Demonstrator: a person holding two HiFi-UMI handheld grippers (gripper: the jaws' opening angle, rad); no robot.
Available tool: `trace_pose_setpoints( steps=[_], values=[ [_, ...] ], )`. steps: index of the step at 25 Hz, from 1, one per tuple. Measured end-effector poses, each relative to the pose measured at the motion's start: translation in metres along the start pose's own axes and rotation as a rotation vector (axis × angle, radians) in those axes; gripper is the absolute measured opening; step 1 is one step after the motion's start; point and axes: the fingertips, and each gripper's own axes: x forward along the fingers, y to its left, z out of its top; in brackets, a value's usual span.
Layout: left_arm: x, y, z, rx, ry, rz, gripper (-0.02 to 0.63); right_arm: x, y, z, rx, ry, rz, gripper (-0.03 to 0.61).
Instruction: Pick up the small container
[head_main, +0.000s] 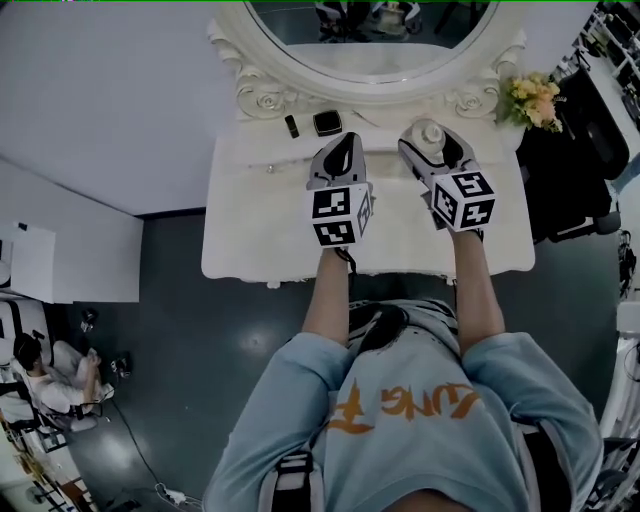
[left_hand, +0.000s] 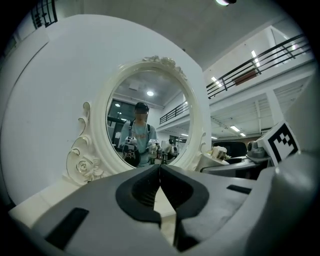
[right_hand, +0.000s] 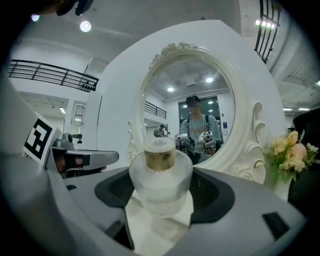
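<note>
The small container (right_hand: 160, 176) is a frosted round jar with a gold neck and a clear cap. My right gripper (right_hand: 161, 192) is shut on it, its jaws pressing the jar's sides. From the head view the jar (head_main: 430, 135) shows between the right gripper's (head_main: 432, 145) jaws over the white dressing table (head_main: 250, 220). My left gripper (head_main: 343, 150) hovers beside it, shut and holding nothing. In its own view the left gripper (left_hand: 160, 172) has its jaws closed tip to tip.
An ornate oval mirror (head_main: 370, 40) stands at the table's back. A small dark square case (head_main: 327, 123) and a slim dark item (head_main: 292, 126) lie near its base. Flowers (head_main: 532, 100) sit at the right corner. A person (head_main: 50, 380) sits far left on the floor.
</note>
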Motion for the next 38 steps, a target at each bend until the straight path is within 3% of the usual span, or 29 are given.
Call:
trace_pose_setpoints(
  steps=[17, 38],
  values=[
    [0.009, 0.007, 0.011, 0.014, -0.021, -0.012, 0.023, 0.001, -0.008, 0.015, 0.000, -0.047, -0.010, 0.327],
    [0.015, 0.013, 0.003, -0.011, -0.008, -0.012, 0.023, 0.008, -0.010, 0.012, -0.025, -0.030, -0.020, 0.328]
  ],
)
